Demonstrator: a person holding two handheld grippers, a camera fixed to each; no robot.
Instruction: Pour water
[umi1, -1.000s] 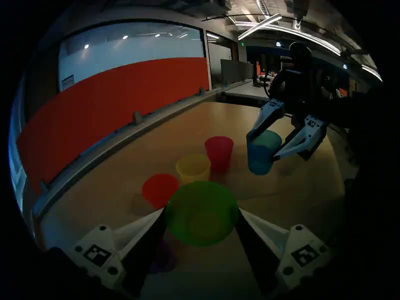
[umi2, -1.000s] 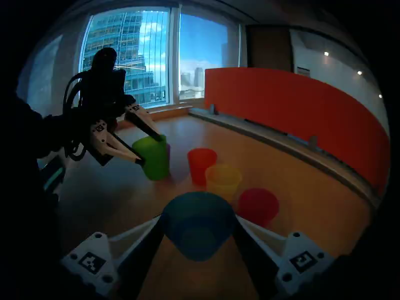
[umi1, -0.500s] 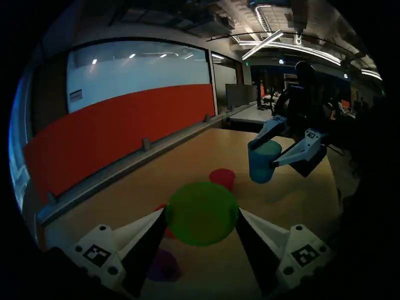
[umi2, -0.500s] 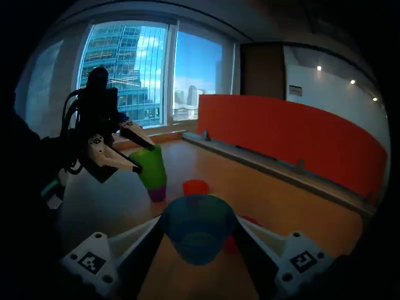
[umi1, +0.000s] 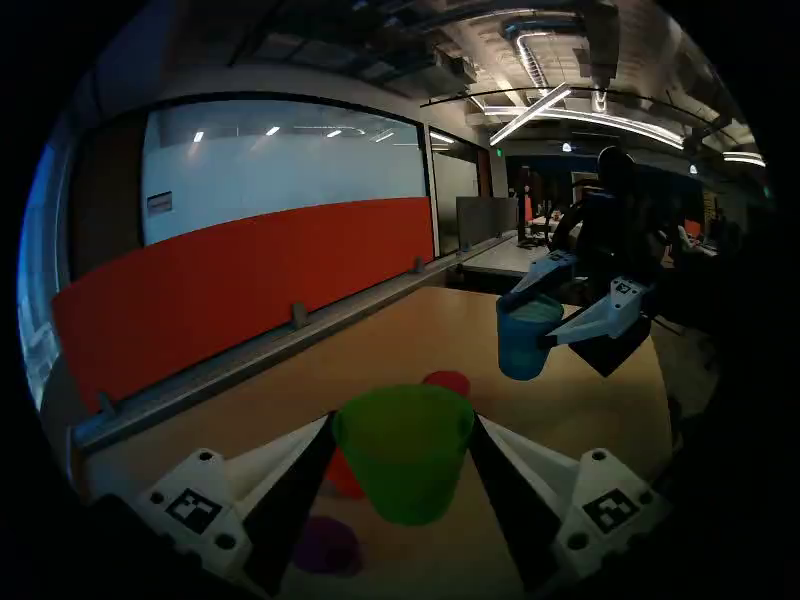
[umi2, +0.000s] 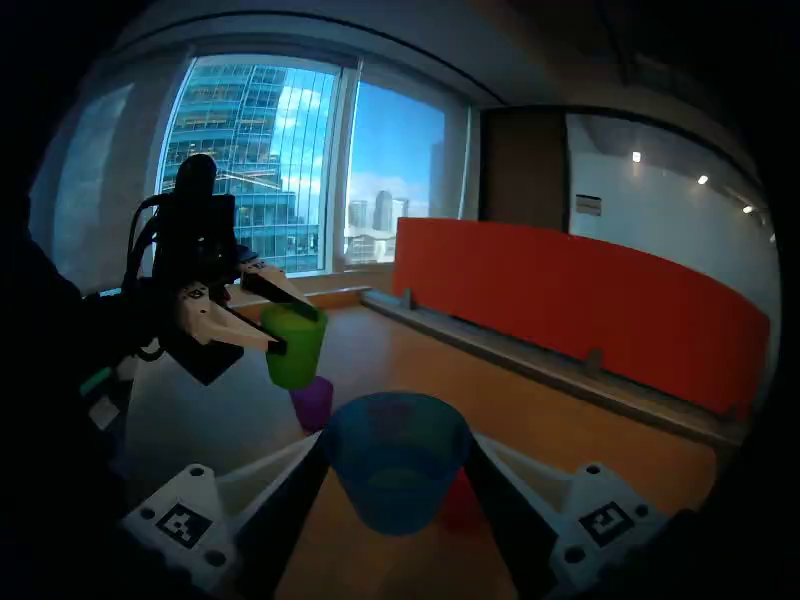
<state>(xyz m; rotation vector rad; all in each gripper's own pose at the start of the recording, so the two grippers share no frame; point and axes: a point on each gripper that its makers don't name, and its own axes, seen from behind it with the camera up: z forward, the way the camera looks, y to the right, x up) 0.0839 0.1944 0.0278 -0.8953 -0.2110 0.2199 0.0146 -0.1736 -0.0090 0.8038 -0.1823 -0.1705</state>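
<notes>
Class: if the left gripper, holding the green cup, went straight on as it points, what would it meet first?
Likely nothing near: its line passes above the red cup and left of the blue cup, toward the table's far edge. Depth unclear.

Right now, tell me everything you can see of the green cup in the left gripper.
The green cup looks like translucent plastic, tapered, wider at its open rim, with no handle. It is upright, clamped on both sides between the left gripper's fingers, held clear of the wooden table. In the right gripper view a purple cup sits just below it. Whether it holds water cannot be told.
</notes>
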